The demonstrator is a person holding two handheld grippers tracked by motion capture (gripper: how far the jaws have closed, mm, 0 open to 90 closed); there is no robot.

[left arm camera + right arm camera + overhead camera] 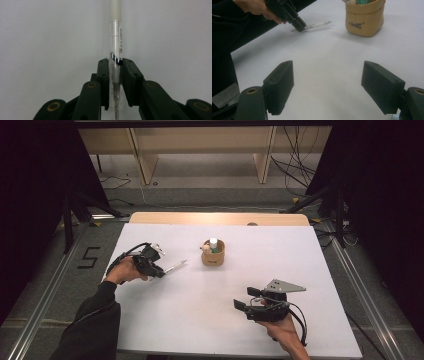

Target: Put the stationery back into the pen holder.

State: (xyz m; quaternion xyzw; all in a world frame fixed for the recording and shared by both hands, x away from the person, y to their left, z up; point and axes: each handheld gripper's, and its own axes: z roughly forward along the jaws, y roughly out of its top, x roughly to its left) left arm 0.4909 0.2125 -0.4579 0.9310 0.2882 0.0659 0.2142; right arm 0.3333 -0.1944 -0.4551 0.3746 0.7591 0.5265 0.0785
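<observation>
A clear plastic pen [116, 42] with a white end lies low over the white table, and my left gripper [115, 62] is shut on its barrel. In the high view that gripper [161, 272] is at the table's left, with the pen [176, 266] pointing right toward a tan pouch [213, 256]. My right gripper [245, 298] hovers at the front right, jaws wide open with nothing between them. From the right gripper view [328, 75] I see the left gripper [299, 25], the pen [317, 24] and the pouch [364, 23] farther off.
The pouch holds a white-capped item [214, 242] and a green one. The white table top [200, 320] spreads between the two grippers. Dark curtains, cables and wooden shelving stand beyond the far edge.
</observation>
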